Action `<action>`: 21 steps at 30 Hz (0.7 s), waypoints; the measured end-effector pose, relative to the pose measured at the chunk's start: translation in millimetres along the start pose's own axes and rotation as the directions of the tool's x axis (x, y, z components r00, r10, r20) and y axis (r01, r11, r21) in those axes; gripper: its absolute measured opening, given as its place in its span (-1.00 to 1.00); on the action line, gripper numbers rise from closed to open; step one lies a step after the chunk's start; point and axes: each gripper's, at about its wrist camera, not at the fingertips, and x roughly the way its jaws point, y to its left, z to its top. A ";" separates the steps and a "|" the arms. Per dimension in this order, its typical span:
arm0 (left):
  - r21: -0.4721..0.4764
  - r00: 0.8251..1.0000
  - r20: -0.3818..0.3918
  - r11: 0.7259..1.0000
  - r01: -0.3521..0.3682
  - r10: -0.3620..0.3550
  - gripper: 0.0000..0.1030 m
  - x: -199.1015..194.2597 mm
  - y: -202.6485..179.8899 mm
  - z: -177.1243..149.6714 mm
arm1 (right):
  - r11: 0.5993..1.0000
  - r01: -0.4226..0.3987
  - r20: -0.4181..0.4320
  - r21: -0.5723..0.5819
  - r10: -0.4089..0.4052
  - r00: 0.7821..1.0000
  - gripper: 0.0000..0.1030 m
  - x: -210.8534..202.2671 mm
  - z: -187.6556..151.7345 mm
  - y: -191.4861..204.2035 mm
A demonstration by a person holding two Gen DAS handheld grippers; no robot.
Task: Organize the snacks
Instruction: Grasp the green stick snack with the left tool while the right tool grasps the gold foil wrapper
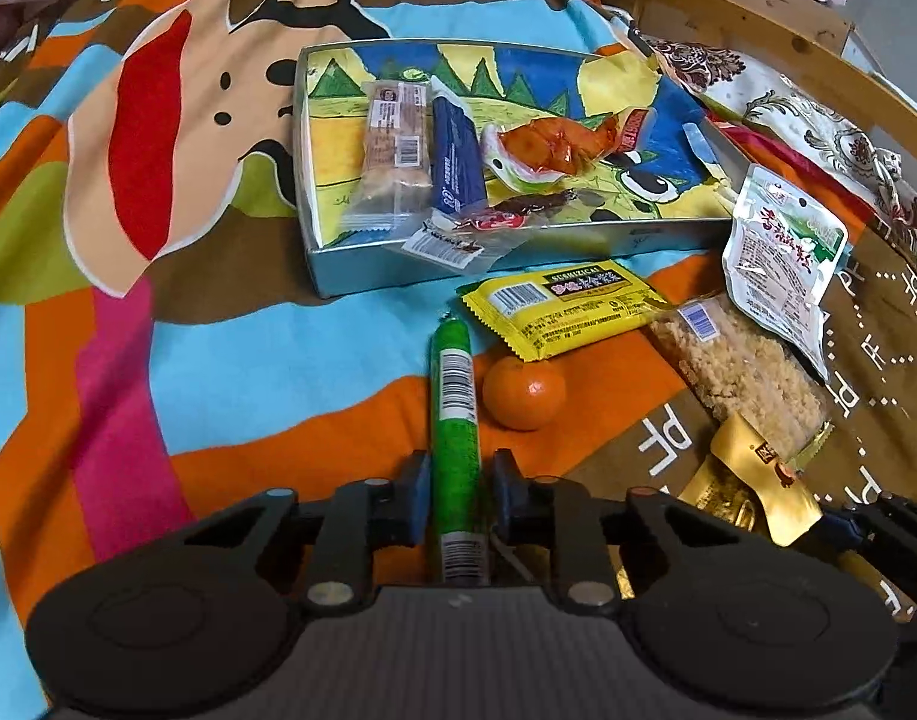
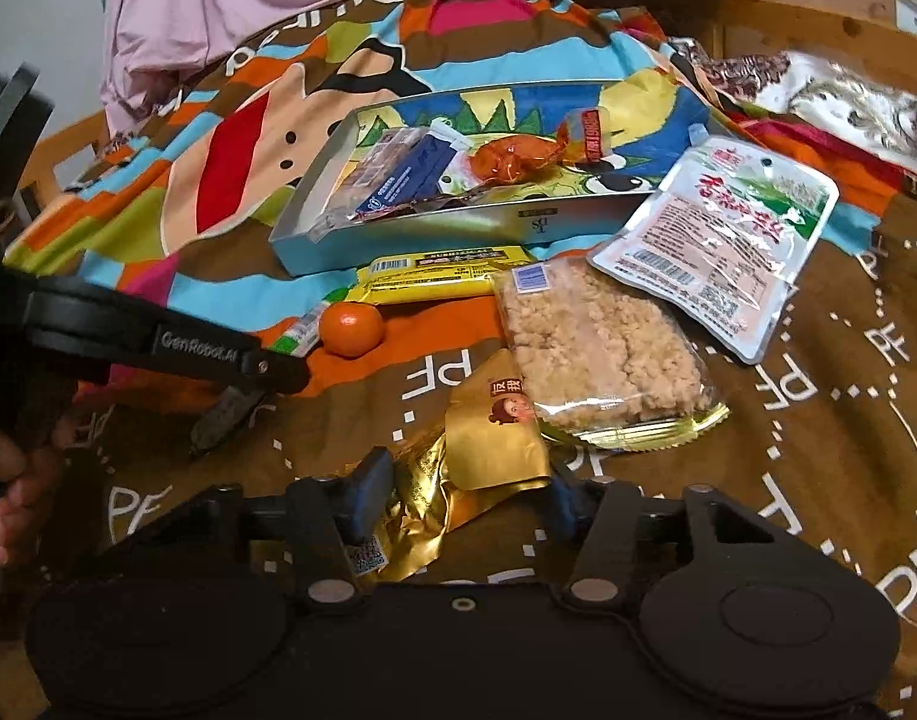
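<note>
Left gripper is clamped on the green stick at lower centre, on the bedspread below the tin: light, stiff, slick, best pinched mid-length. Right gripper straddles the crinkly gold pouch, pads not yet pressing.

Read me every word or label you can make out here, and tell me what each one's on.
"GenRobot.AI": on the left gripper.
"SUSHIZICAI": on the yellow packet.
"PF": repeated on the brown blanket.
Barcodes and small print on the green stick, white pouch and gold packet: too small or blurred.
</note>
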 end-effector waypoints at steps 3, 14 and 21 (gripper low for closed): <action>-0.040 1.000 -0.015 0.999 0.007 -0.007 -0.61 -4.6 2.1 -3.0 | 1.000 -0.020 -0.005 0.004 0.020 1.000 -0.04 -5.3 -1.5 -2.9; -0.088 0.998 -0.056 0.996 0.009 -0.014 -0.60 -20.4 2.0 -16.8 | 0.998 -0.063 -0.036 0.013 0.063 0.997 -0.11 -14.0 -4.5 -8.6; -0.092 0.998 -0.059 0.996 0.008 -0.013 -0.54 -13.2 1.9 -13.5 | 0.997 -0.071 -0.047 0.028 0.072 0.996 0.00 -8.3 -4.1 -9.3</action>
